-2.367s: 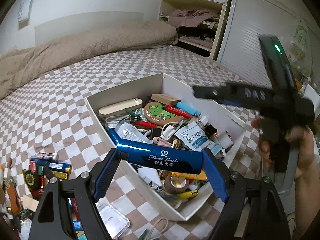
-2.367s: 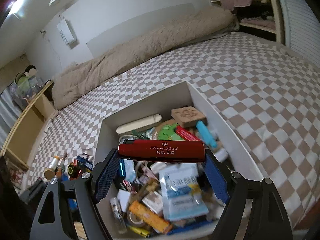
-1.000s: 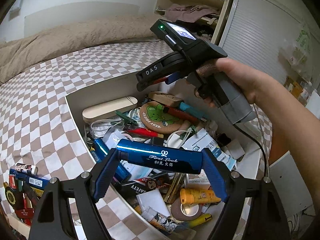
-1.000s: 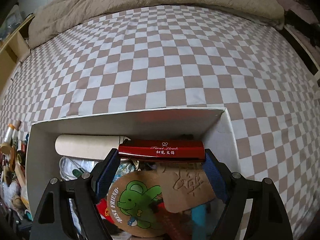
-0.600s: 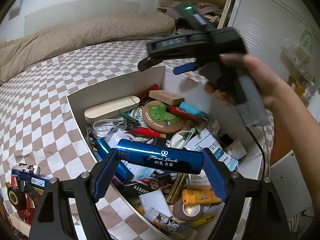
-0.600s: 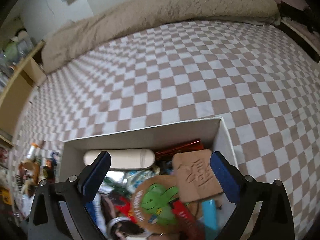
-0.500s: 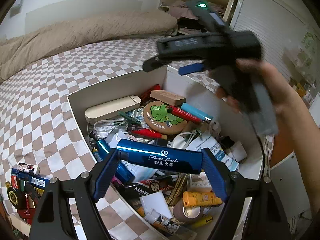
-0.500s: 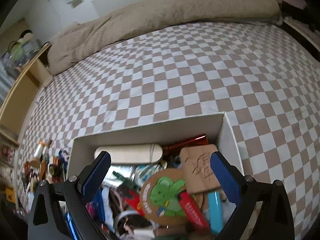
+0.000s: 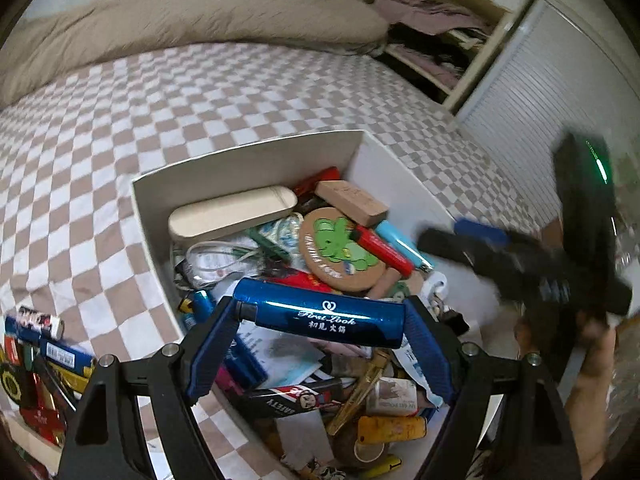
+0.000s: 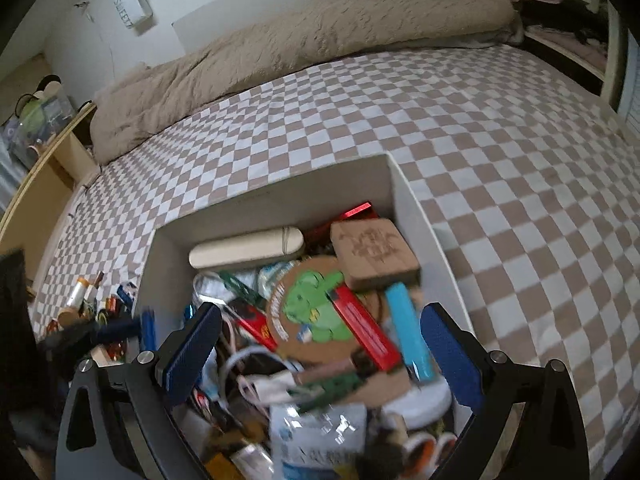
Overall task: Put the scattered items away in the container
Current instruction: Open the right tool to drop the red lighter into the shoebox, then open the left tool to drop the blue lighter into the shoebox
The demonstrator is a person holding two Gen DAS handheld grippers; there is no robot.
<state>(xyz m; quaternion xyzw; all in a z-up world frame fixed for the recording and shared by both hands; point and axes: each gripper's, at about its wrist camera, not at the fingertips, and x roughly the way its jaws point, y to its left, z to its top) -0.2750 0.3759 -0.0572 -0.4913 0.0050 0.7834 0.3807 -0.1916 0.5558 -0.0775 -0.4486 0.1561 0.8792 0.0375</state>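
I had the left gripper [image 9: 320, 334] clamped on a glossy blue metal lighter with white "First Look" lettering [image 9: 320, 317], its two blue pads pressed against the lighter's two ends. The lighter lay crosswise between the fingers, its long axis running side to side in the left wrist view and dipping slightly toward the right end, with the lettering facing the camera. It hung above the near part of the white rectangular cardboard box [image 9: 248, 160], over the clutter inside and not touching it.

The right gripper [image 10: 320, 352] had its jaws spread wide with nothing between them, poised over the same box. In the left wrist view it showed as a blurred black shape at the box's right side, held in a hand [image 9: 592, 364].

Inside the box, a slim red metal lighter [image 10: 356, 211] lay against the far wall near the far right corner, its long axis roughly along that wall. Next to it sat a cream oblong case [image 9: 232, 216], a square wooden block [image 10: 374, 254] and a round cork coaster with a green cartoon figure [image 9: 340, 250]. Loose small items [image 9: 36, 360] were scattered on the brown-and-white checked bedsheet [image 9: 160, 92] to the box's left.
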